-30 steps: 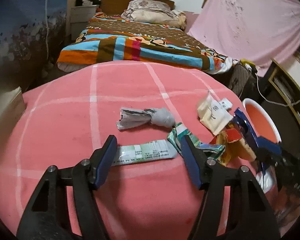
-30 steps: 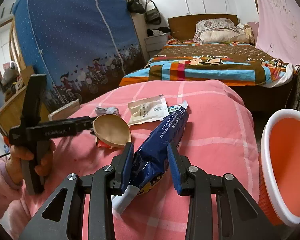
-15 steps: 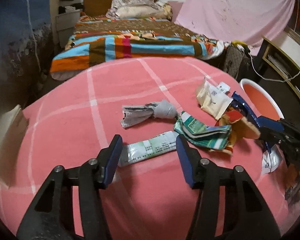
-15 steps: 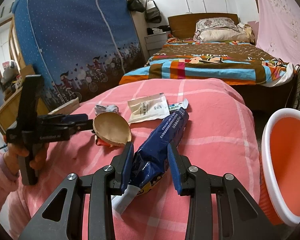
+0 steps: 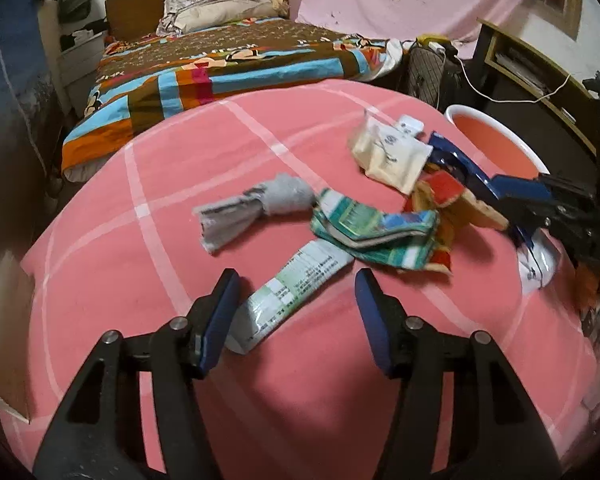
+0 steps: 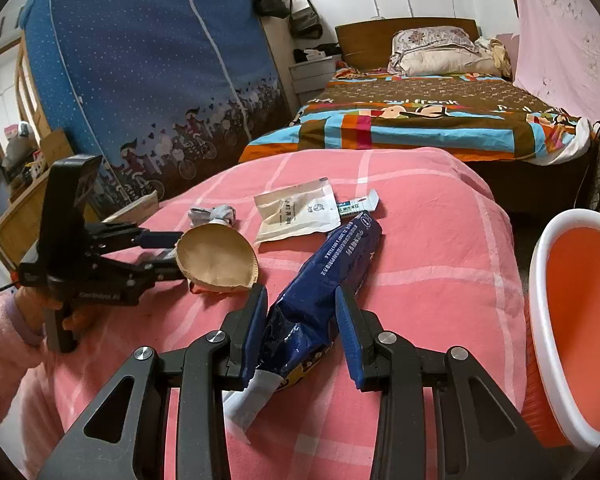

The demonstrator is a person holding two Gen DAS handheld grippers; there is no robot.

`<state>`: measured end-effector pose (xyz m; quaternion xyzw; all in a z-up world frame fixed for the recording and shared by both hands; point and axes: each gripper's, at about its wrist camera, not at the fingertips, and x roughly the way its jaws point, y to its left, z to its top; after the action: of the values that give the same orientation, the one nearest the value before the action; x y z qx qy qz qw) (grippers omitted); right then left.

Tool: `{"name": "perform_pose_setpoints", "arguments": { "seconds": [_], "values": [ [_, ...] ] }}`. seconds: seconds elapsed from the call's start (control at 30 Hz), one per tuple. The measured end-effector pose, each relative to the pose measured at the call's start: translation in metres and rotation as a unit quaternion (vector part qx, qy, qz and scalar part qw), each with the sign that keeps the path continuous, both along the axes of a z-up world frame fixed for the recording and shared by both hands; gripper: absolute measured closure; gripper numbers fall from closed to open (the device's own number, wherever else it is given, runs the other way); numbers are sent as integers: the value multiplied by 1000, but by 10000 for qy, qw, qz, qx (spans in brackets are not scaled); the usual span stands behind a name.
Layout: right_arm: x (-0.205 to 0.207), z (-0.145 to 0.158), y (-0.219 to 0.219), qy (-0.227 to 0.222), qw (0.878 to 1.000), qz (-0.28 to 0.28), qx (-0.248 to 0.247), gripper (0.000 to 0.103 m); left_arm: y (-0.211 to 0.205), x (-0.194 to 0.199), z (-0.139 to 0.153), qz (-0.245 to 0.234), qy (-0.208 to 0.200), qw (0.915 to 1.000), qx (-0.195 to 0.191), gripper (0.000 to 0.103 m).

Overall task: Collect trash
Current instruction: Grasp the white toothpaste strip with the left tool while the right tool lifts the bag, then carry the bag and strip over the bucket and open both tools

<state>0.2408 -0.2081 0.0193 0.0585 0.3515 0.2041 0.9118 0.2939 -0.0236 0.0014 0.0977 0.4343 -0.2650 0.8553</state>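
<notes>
**Trash lying scattered on the pink checked bedspread, tongs working at two pieces**

The right tongs (image 6: 301, 322) are clenching around a dark blue foil wrapper (image 6: 332, 280), both pads pressing into its crumpled lower part; its white end is poking out beneath the left pad, partly hidden; the orange bin (image 6: 576, 320) is standing just beside the bed, its far side being cut off by the frame edge. The left tongs (image 5: 296, 312) are standing released, jaws having just been narrowing, straddling the near end of a green-and-white sachet (image 5: 292, 288) without pressing it; that end is being partly covered by the left pad. Beyond are lying a grey crumpled wad (image 5: 256, 210), a green folded packet (image 5: 374, 230) and a cream pouch (image 5: 388, 154) on the pink bedspread (image 5: 140, 280); a tan paper bowl (image 6: 216, 258) is hiding whatever is beneath it; the print on every wrapper is staying too small to read.
</notes>
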Motion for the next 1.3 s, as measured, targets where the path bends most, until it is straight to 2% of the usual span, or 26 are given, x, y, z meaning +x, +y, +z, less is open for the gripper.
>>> {"name": "perform_pose_setpoints", "arguments": {
  "seconds": [0.17, 0.5, 0.57, 0.7, 0.87, 1.07, 1.3],
  "values": [
    [0, 0, 0, 5, 10000, 3, 4, 70, 0, -5, 0, 183, 110, 9998, 9, 77],
    [-1, -1, -2, 53, 10000, 17, 59, 70, -8, -13, 4, 779, 215, 9967, 104, 93],
    [-1, -1, -2, 47, 10000, 20, 72, 71, -6, -17, 5, 932, 272, 9953, -47, 95],
    [-5, 0, -1, -34, 10000, 13, 81, 72, 1, -36, 7, 1185, 341, 9905, -615, 96],
    [-16, 5, 0, -312, 9994, 23, 114, 72, 9, -62, 3, 1545, 407, 9759, -1487, 98],
    [-28, 13, -4, -696, 9973, -35, 232, 72, 8, -88, 4, 1879, 76, 9582, -2156, 100],
    [-61, 31, -12, -1750, 9835, -260, 386, 72, -8, -100, 35, 1904, -836, 9501, -2325, 101]
  ]
}}
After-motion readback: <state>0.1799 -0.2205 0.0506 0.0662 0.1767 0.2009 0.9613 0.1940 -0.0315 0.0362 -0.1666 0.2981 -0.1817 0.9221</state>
